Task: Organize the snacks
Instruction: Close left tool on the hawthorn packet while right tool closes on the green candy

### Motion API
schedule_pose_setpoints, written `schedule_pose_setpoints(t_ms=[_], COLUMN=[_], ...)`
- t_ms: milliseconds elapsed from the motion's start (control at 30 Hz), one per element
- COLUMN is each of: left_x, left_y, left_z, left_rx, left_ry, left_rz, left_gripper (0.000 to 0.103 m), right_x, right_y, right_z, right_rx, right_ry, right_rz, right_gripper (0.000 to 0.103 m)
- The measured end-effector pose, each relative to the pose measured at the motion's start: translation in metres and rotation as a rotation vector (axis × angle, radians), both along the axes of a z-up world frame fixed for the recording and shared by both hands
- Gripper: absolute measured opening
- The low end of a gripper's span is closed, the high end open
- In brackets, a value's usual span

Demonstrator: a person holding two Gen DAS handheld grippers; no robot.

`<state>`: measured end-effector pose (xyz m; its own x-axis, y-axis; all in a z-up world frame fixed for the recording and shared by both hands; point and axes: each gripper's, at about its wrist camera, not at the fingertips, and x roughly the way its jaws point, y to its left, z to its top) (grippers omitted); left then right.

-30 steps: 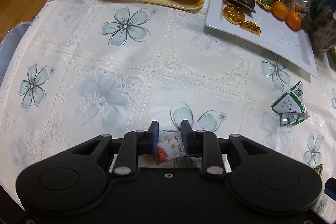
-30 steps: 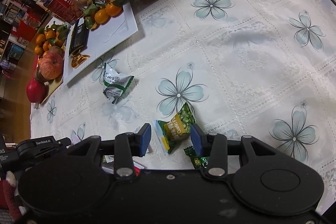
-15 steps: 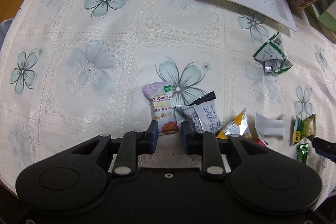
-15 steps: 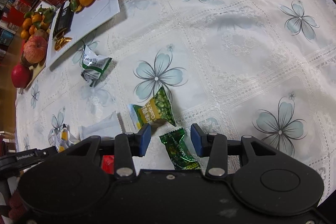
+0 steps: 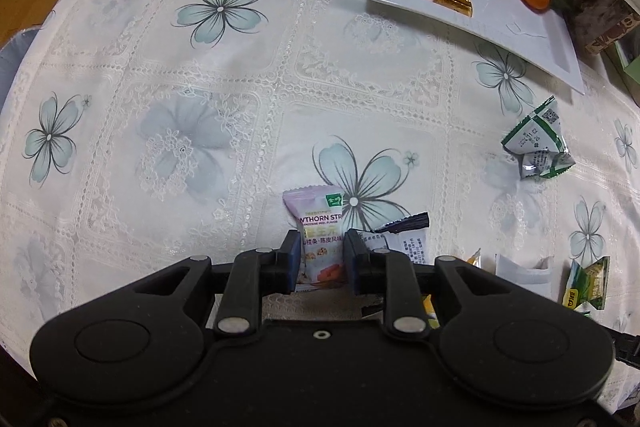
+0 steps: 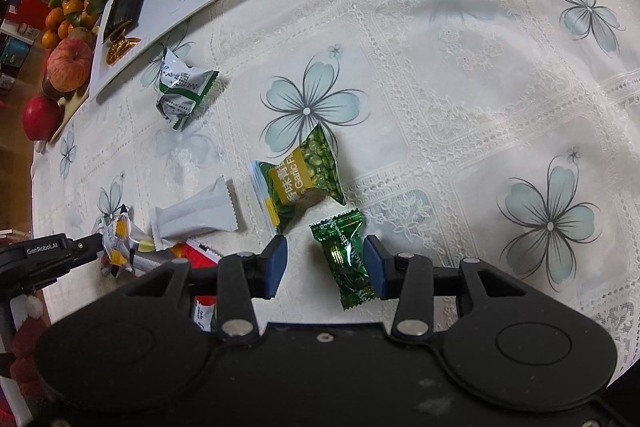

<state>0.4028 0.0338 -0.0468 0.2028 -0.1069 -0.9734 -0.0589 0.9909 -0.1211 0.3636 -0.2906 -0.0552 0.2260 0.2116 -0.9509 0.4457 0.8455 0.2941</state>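
Hawthorn packet (image 5: 320,227) is gripped by left gripper (image 5: 319,254) | right gripper (image 6: 325,259) is held open around green candy (image 6: 346,254) | several snacks are left loose near white plate (image 5: 516,27)

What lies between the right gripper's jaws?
In the right wrist view, a green foil candy lies between the right gripper jaws, nearer the right one.

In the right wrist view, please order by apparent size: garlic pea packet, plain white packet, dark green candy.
1. garlic pea packet
2. plain white packet, only slightly smaller; close call
3. dark green candy, smallest, though nearest the camera
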Motion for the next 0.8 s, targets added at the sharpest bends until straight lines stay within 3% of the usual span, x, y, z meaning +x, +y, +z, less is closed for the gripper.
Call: schedule_pose_setpoints(t_ms=[300,400,667,800], left_x=[0.003,0.002,0.002,-0.002], left_y=[-0.005,-0.005,0.004,0.007], left_z=[-0.007,-0.007,-0.004,-0.002], left_rx=[0.032,0.03,0.017,0.002], left_ry=[0.004,0.002,0.019,0.037], left_rz=[0.018,0.019,0.059,0.074], left_gripper=[0.034,0.028,0.026,0.026], right_x=[-0.003,-0.003,-0.002,-0.001], right_y=[0.003,0.006,0.01,0.017], right_z=[-0.004,-0.007,-0.012,-0.012], right_rx=[-0.001,-0.011,-0.062,-0.12], right_ry=[0.018,0.023,0.026,0.012], right_rz=[0.028,0.042,0.054,0.095], right_gripper=[0.045,0.045,0.045,0.036])
